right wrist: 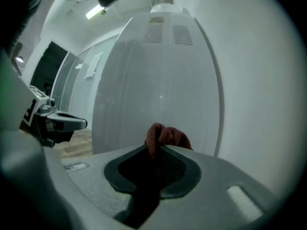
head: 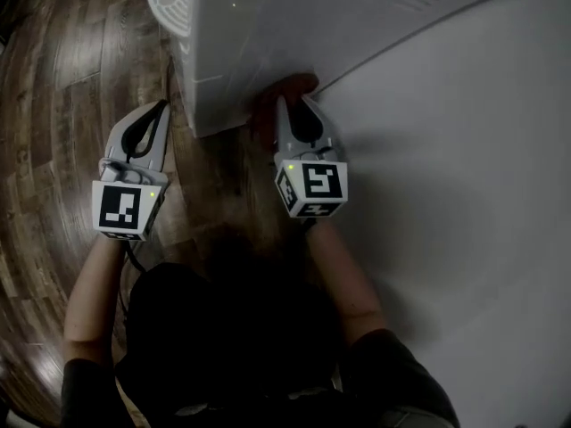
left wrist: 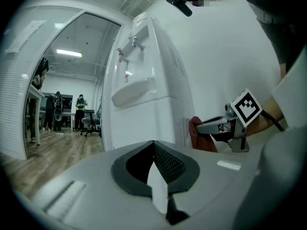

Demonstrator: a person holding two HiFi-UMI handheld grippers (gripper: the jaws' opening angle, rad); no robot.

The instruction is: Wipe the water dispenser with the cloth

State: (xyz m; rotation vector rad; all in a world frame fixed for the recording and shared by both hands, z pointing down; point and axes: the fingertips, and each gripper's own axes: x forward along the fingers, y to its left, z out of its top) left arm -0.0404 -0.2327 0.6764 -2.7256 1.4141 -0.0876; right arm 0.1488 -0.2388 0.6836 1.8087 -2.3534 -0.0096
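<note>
The left gripper (head: 161,110) hung over the wooden floor (head: 53,105), jaws pressed together on nothing. The right gripper (head: 287,105) pinched the red cloth (right wrist: 165,134) against the white water dispenser's (head: 268,34) side panel, low near its rear edge, beside the wall (head: 464,150).

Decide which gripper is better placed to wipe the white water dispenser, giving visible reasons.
Right. The right gripper has its jaws shut on the dark red cloth, close to the white water dispenser side panel. The left gripper holds nothing, jaws together.
</note>
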